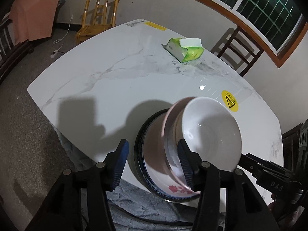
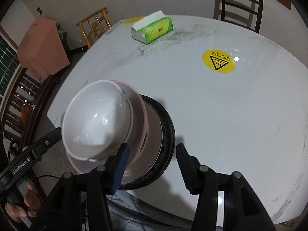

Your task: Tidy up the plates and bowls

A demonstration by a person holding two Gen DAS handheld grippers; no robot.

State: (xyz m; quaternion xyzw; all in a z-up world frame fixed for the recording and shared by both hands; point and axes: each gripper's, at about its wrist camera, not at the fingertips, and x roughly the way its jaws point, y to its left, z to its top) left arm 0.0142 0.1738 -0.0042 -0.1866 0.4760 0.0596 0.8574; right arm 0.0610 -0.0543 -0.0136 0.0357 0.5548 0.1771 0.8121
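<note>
A stack of dishes stands at the near edge of the white marble table [image 1: 115, 67] [image 2: 211, 105]. A dark-rimmed plate [image 1: 146, 182] [image 2: 167, 134] with a blue band and a red flower lies at the bottom. A pink bowl [image 1: 154, 144] [image 2: 142, 127] sits on it, and a white bowl [image 1: 211, 134] [image 2: 96, 119] rests inside on top. My left gripper [image 1: 153, 162] is open around the stack's left edge, its pads off the dishes. My right gripper [image 2: 152, 165] is open around the right edge, its outer finger out over the table beside the plate.
A green tissue box [image 1: 184, 50] [image 2: 154, 28] lies toward the far side. A round yellow hot-surface sticker [image 1: 230, 101] [image 2: 218, 60] marks the table. A bamboo chair [image 1: 98, 19] and a dark chair [image 1: 238, 52] [image 2: 240, 5] stand beyond the table. Grey quilted cloth [image 1: 144, 202] lies below the near edge.
</note>
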